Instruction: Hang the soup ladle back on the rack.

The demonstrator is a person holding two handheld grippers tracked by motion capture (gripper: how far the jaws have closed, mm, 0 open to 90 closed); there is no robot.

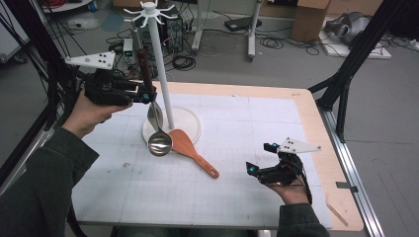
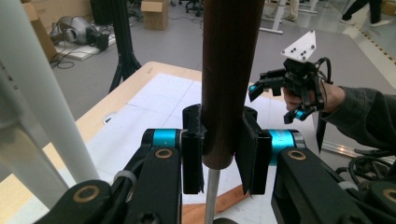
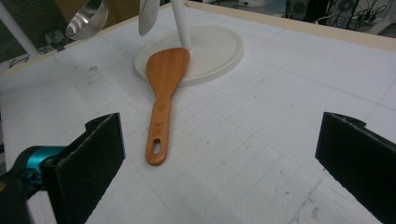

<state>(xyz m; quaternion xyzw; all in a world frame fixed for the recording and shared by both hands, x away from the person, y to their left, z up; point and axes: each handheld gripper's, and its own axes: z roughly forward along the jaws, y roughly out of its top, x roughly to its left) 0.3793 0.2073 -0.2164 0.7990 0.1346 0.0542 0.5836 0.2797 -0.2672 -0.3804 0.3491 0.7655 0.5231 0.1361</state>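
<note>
Your left tongs (image 2: 219,156) are clamping the dark wooden handle of a ladle (image 1: 159,142), holding it upright above the table (image 1: 257,123) beside the white rack pole (image 1: 160,64). Your right tongs (image 3: 219,163) are standing wide apart, empty, facing the wooden spatula (image 3: 164,88) lying against the rack's base (image 3: 215,51).

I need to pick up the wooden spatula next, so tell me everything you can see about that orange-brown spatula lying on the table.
The flat orange-brown wooden spatula is one piece: a broad rounded blade narrowing into a slim handle with a slotted hanging hole near its end. It looks smooth and undamaged. It lies flat, its blade resting on the rim of the round white stand base near the white pole, its handle on the white gridded mat. No jaws touch it; the open right gripper points towards it, apart from it.
</note>
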